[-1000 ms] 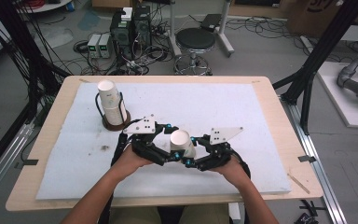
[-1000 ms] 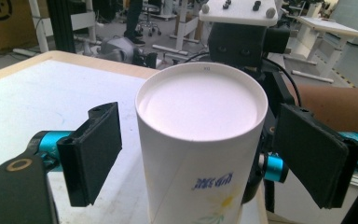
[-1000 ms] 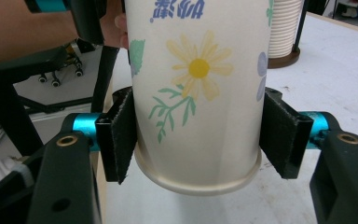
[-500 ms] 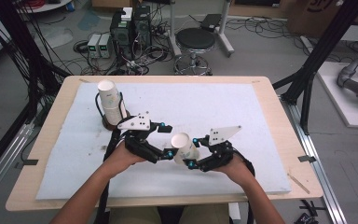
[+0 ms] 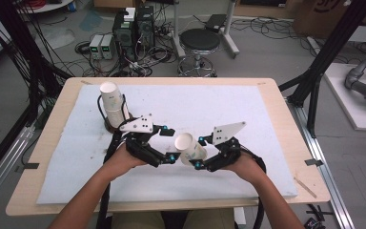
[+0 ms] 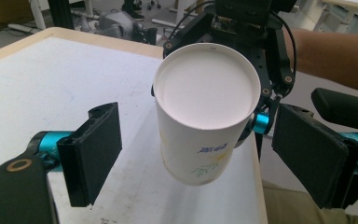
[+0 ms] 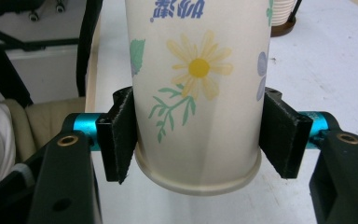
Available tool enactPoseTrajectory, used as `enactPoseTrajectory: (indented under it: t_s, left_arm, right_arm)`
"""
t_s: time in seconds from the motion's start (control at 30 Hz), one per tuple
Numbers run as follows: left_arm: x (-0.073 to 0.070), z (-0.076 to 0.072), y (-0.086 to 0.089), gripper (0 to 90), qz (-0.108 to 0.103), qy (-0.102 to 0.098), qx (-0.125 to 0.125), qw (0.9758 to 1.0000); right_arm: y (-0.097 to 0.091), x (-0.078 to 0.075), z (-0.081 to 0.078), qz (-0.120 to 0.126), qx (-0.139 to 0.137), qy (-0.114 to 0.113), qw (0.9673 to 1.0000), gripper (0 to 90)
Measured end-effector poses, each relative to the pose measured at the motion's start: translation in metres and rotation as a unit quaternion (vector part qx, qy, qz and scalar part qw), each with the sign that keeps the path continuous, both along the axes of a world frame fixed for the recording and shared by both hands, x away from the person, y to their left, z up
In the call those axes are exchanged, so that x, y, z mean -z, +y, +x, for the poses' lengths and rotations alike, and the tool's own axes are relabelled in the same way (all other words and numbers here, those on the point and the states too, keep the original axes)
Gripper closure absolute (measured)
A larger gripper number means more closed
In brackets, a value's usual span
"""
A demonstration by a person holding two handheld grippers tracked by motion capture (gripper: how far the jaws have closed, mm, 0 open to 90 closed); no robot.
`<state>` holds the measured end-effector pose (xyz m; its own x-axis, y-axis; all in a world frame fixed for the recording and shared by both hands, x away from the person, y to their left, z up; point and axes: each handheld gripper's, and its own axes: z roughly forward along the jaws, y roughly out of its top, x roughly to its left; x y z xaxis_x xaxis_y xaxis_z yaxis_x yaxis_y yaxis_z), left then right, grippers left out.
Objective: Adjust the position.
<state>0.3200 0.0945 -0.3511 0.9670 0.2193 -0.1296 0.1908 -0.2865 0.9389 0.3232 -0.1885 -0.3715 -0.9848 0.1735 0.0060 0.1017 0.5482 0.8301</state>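
A white paper cup (image 5: pixel 190 149) printed with flowers is held tilted above the white mat, its wide round end toward the left gripper. My right gripper (image 5: pixel 199 152) is shut on the cup near its narrower end, and its black pads press both sides of the cup (image 7: pixel 198 70). My left gripper (image 5: pixel 168 143) is open just left of the cup. In the left gripper view its jaws stand apart on either side of the cup (image 6: pixel 205 116) without touching it. A stack of white cups (image 5: pixel 113 102) stands on a brown coaster at the mat's back left.
The white mat (image 5: pixel 267 124) covers most of the wooden table (image 5: pixel 286 109). The cup stack (image 7: pixel 282 14) shows far off in the right gripper view. Cables, electronics boxes and a stool (image 5: pixel 199 40) stand on the floor beyond the table.
The cup has tipped from nearly upright to tilted toward the left gripper. The left gripper has drawn slightly left, and its jaws now stand clear of the cup.
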Motion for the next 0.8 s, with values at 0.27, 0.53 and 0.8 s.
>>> enactPoseTrajectory:
  t_s: [0.27, 0.53, 0.8]
  left_arm:
    - [0.002, 0.0, -0.004, 16.1, 0.021, 0.006, 0.012, 0.9997]
    - [0.006, 0.002, -0.01, 16.9, 0.045, 0.009, 0.016, 0.9988]
    - [0.008, 0.003, -0.014, 20.7, 0.067, 0.012, 0.025, 0.9974]
  right_arm:
    - [0.009, -0.006, 0.001, -0.054, -0.016, -0.015, 0.9983, 35.6]
    - [0.02, -0.009, 0.001, -0.114, -0.027, -0.036, 0.9924, 35.6]
    - [0.029, -0.014, 0.0, -0.161, -0.042, -0.036, 0.9855, 35.6]
